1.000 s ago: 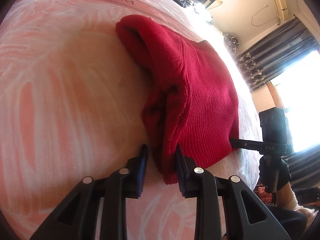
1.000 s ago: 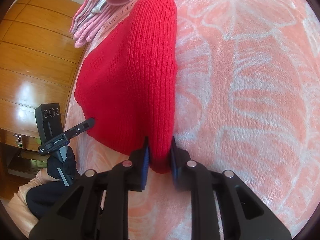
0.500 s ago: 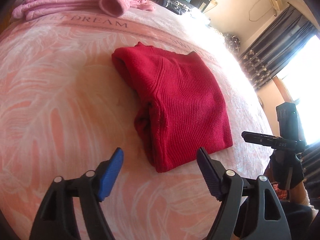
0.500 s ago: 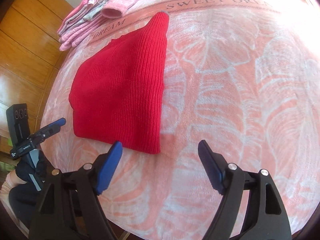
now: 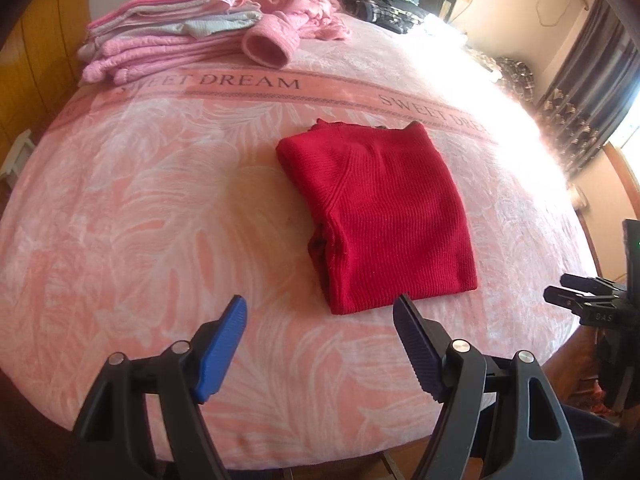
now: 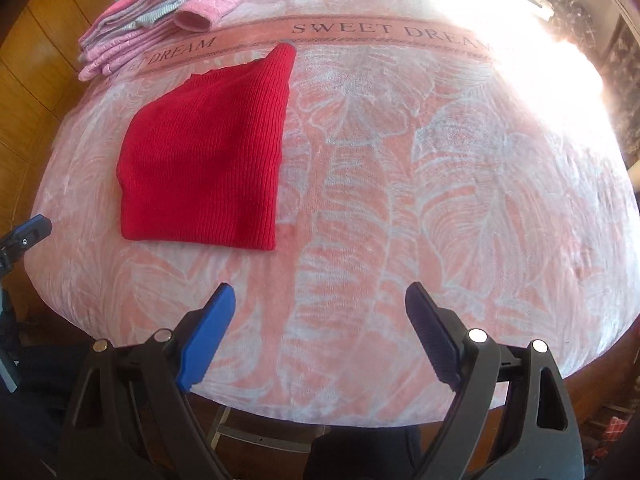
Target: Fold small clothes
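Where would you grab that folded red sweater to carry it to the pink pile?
Probably the near edge of the red sweater, coming in low from the front. Its stacked layers end there, facing both open grippers, so one pinch at each near corner could catch every layer.

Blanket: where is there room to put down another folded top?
Bare blanket spreads right of the red sweater, and in front of it toward both open tools. It is crowded at the far left corner, where the pink pile sits.
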{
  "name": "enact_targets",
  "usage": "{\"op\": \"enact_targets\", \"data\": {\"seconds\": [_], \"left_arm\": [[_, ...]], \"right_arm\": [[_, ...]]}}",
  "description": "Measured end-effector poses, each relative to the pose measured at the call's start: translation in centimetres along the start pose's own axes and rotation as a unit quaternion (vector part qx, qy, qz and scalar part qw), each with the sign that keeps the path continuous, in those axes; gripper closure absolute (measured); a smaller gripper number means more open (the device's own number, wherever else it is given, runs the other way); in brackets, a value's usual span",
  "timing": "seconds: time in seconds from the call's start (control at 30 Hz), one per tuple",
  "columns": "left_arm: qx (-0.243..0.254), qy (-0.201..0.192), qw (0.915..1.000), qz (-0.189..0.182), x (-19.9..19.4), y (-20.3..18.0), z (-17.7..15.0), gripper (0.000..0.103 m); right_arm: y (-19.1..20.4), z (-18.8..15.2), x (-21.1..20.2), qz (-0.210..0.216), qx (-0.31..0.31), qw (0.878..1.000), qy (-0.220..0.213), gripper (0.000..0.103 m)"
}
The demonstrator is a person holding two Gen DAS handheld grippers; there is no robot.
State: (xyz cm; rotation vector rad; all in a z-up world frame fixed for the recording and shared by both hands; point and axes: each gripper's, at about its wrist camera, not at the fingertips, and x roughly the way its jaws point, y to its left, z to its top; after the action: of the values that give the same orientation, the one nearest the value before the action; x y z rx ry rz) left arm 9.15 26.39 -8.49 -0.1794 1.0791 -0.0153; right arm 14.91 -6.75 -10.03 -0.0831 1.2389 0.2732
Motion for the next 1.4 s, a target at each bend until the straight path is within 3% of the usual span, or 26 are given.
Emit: {"op": "enact_targets", "data": {"seconds": [0.3, 0.47, 0.6, 0.77, 0.83, 1.0, 1.4], "left_arm": [[-0.007, 0.020, 0.9989, 0.042, -3.2, -0.3, -4.1, 0.027], [0.001, -0.009, 0.9990, 0.043, -5.1, -0.9, -5.8, 0.027], [0.001, -0.022, 0.9993, 0.031, -6.1, -1.5, -7.1, 0.027], [-0.010, -0.028, 0.9994, 0.019, -6.5, -1.7, -8.9, 0.027], [-0.013, -0.032, 0.9993, 0.017, -6.7, -1.7, -9.4, 0.027], [0.000, -0.066, 0.9969, 0.042, -7.8, -2.3, -10.4, 0.027], [0.018, -0.102, 0.9917, 0.076, -9.0, -3.6, -11.1, 0.022]], "right_arm": [[3.7, -3.9, -3.4, -0.021, -0.015, 1.000, -0.006, 0.015], [4.8, -5.5, -4.2, -0.036, -0.004, 0.999, -0.017, 0.014], [6.0, -6.8, -4.6, -0.011, -0.002, 1.000, -0.029, 0.014], [7.4, -8.0, -5.5, -0.026, -0.018, 0.998, -0.057, 0.012], [7.5, -8.4, -5.5, -0.012, -0.016, 0.998, -0.060, 0.011], [7.8, -9.1, -5.4, 0.043, 0.002, 0.998, -0.055, 0.011], [8.6, -9.4, -6.6, 0.020, -0.001, 0.996, -0.082, 0.011]]}}
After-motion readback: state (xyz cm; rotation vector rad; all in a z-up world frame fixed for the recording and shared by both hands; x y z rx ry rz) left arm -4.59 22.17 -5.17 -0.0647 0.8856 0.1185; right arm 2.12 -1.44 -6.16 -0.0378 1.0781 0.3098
